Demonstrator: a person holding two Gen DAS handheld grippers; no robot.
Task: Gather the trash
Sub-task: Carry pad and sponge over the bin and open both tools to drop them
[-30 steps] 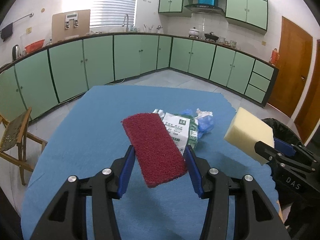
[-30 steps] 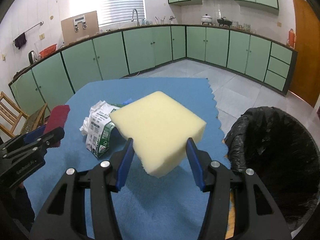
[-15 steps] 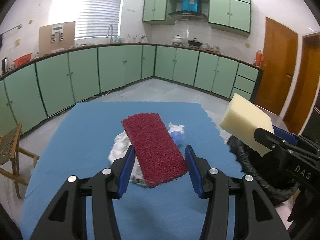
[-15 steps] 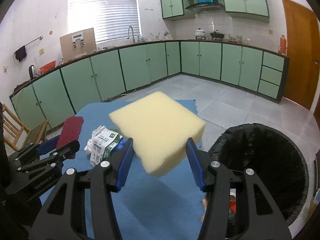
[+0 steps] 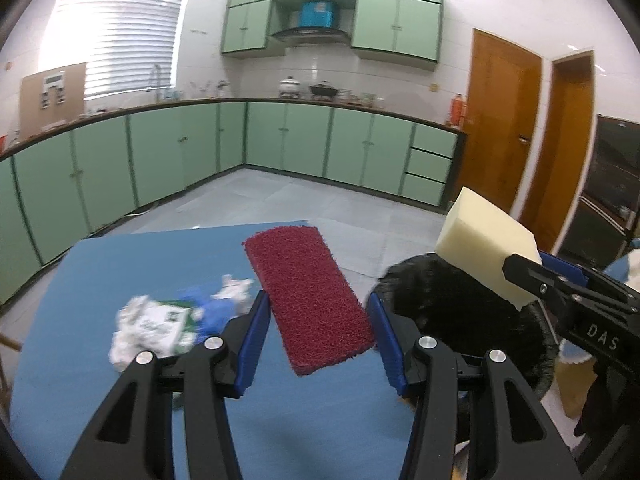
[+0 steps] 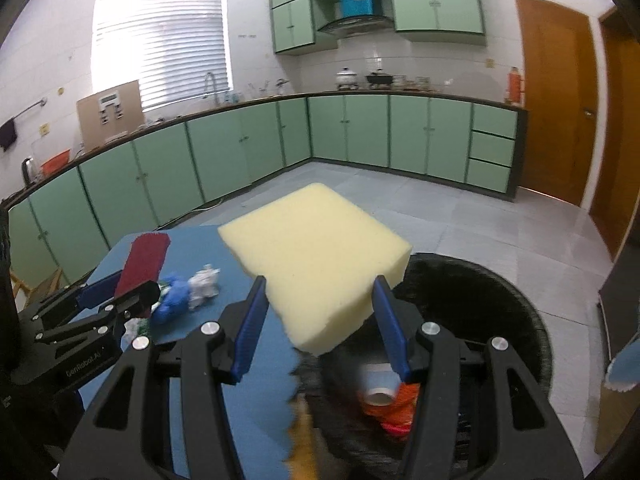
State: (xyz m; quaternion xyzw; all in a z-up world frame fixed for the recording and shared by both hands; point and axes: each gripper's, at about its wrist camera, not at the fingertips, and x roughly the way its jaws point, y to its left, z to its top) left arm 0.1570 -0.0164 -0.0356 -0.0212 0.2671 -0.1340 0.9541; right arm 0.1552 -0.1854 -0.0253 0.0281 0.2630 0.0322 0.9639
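My left gripper [image 5: 318,330] is shut on a dark red scouring pad [image 5: 308,294], carried above the blue table cloth [image 5: 100,268]. My right gripper [image 6: 318,314] is shut on a thick pale yellow sponge [image 6: 316,252], which hangs over the near rim of a black-lined trash bin [image 6: 500,304]. The bin [image 5: 452,304] stands just off the table's right edge. In the left wrist view the sponge [image 5: 486,248] and right gripper show at the right. A crumpled green-and-white wrapper [image 5: 154,328], a blue scrap [image 6: 174,300] and white paper [image 6: 204,286] lie on the cloth.
Inside the bin lie a white cup and an orange wrapper [image 6: 394,404]. Green kitchen cabinets [image 5: 280,140] run along the far walls, brown doors [image 5: 504,128] to the right. Tiled floor [image 6: 460,216] spreads beyond the table. A wooden chair [image 6: 24,284] stands left of the table.
Both grippers swung to the right and rose with their loads. The sponge has gone from above the cloth to above the bin's rim; the trash pile now lies to the left.
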